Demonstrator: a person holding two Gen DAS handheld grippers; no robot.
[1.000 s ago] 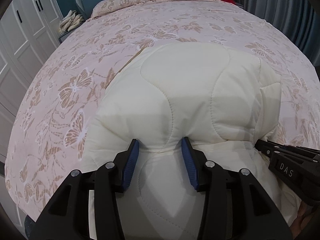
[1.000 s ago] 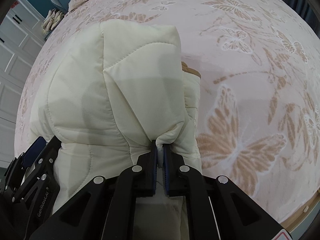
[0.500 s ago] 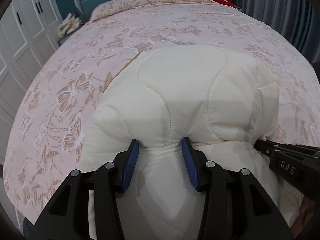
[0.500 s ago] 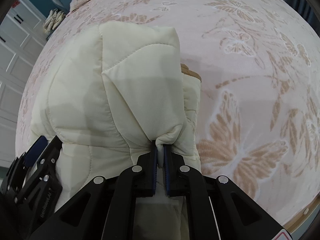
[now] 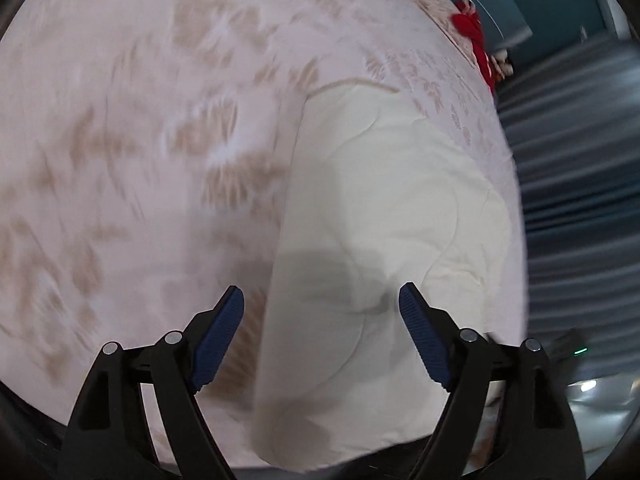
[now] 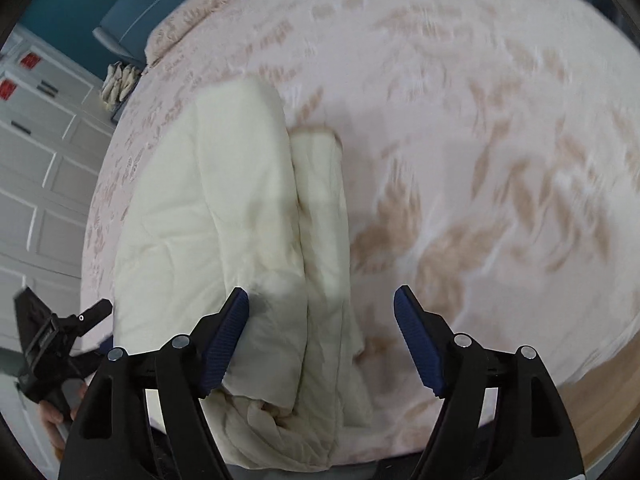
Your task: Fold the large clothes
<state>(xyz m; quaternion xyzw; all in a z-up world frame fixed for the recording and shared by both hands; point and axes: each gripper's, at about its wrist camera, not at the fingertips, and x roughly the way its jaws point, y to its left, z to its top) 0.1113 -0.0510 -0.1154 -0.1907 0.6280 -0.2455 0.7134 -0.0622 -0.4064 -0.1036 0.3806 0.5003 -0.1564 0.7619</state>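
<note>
Left wrist view: pink butterfly-print bedspread [image 5: 140,160], blurred; blue headboard [image 5: 508,4] and grey curtain [image 5: 580,168] at right. Left gripper [image 5: 321,300] fingers spread wide, holding nothing, above the folded cream quilted garment [image 5: 392,208] lying on the bed. Red item [image 5: 476,46] near the headboard.

Right wrist view: white wardrobe [image 6: 36,184] at left. Right gripper [image 6: 321,300] also wide apart, empty, over the garment's right edge. Left gripper sits off the garment's left side.
</note>
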